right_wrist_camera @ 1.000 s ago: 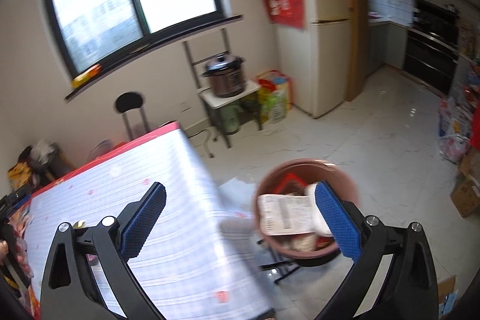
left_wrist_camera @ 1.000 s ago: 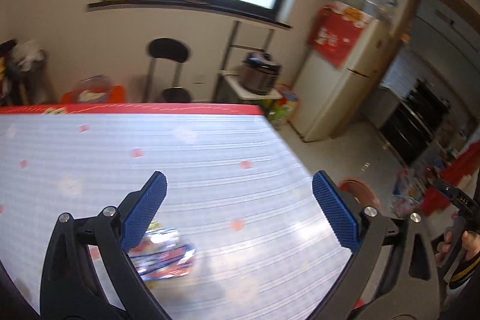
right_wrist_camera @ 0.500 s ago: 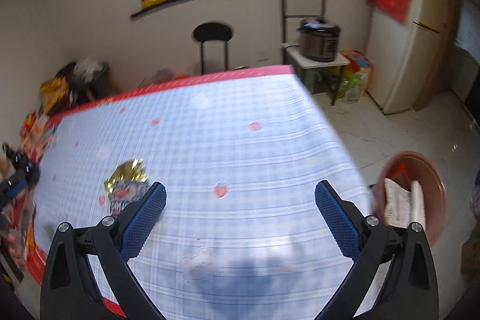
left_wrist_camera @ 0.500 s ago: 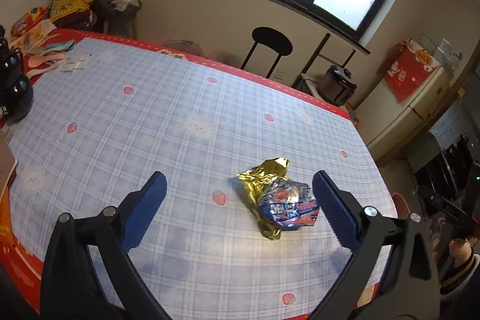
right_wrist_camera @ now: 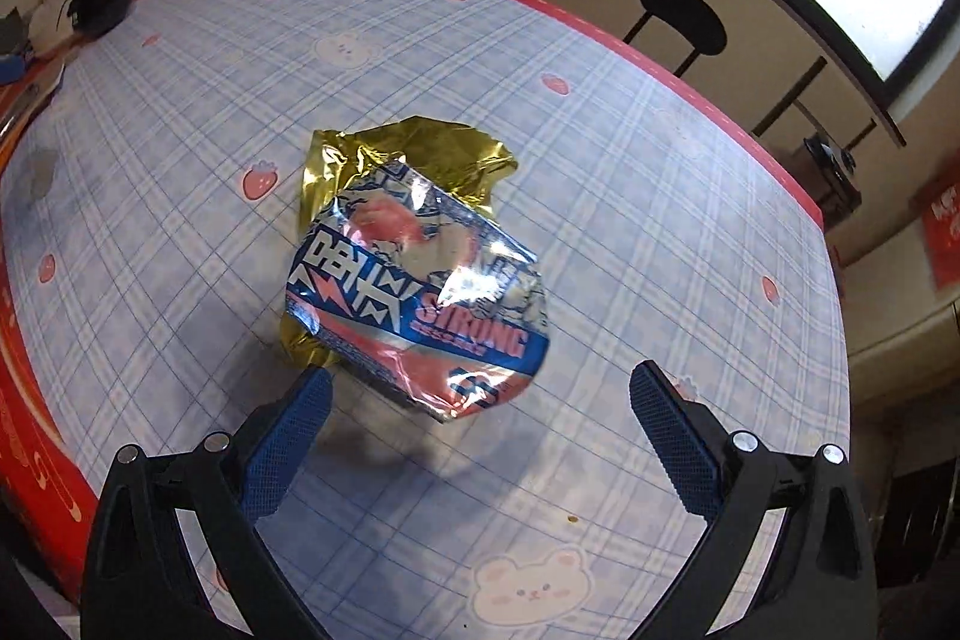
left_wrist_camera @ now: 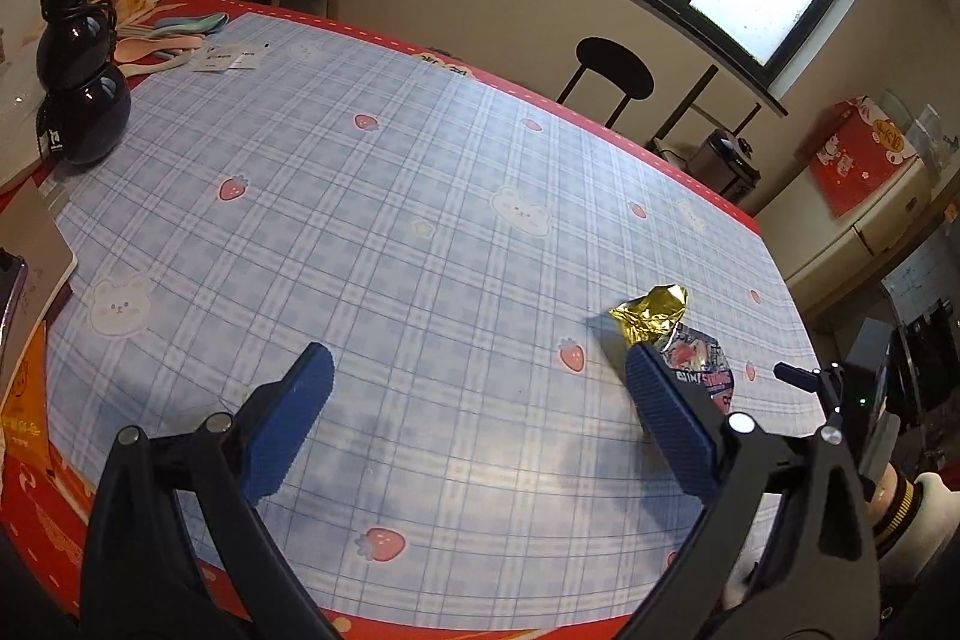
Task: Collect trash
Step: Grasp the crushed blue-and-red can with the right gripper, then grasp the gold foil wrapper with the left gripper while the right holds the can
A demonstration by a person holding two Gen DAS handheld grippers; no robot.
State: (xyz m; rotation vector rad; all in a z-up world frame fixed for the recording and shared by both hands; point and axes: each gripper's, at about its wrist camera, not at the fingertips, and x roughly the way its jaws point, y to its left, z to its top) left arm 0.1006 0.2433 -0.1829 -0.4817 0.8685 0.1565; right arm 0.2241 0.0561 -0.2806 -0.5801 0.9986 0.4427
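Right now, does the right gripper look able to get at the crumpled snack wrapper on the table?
Probably yes. The right gripper is open and points at the snack wrapper, which lies alone on the checked tablecloth, nothing between them.

A table [left_wrist_camera: 420,196] covered in a blue plaid cloth printed with strawberries and bears, red at its borders, carries a crumpled foil snack wrapper [right_wrist_camera: 414,274] lying flat. Well apart from the wrapper, at the far left corner, stand a glossy black gourd-shaped bottle [left_wrist_camera: 81,88], pastel spoons [left_wrist_camera: 162,40] and a paper tag [left_wrist_camera: 231,55].
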